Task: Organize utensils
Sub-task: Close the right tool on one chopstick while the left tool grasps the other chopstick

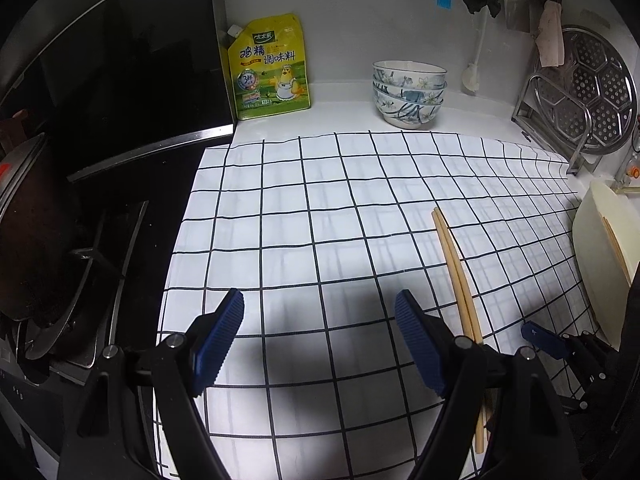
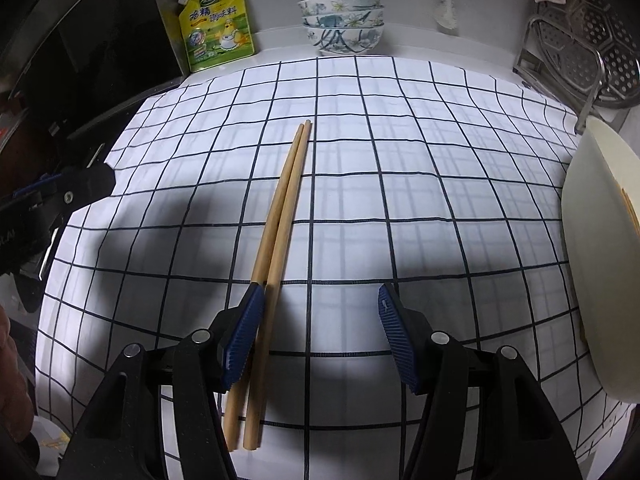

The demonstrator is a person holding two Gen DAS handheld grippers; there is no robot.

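Observation:
A pair of wooden chopsticks [image 2: 282, 236] lies side by side on the checked cloth [image 2: 380, 184], pointing away from me. My right gripper [image 2: 320, 291] hangs open just above their near half. One stick runs under its left pad [image 2: 244, 336] and the other lies just inside it; neither pad presses on them. In the left wrist view the chopsticks [image 1: 454, 264] lie right of my left gripper [image 1: 320, 298], which is open over bare cloth with nothing between its fingers. A cream holder [image 2: 592, 240] at the right edge has more sticks in it.
Three stacked floral bowls [image 1: 408, 94] and a yellow seasoning pouch [image 1: 268, 66] stand against the back wall. A metal rack with a steamer plate [image 1: 600, 92] fills the back right corner. A dark stove with a wok [image 1: 36, 240] borders the cloth on the left.

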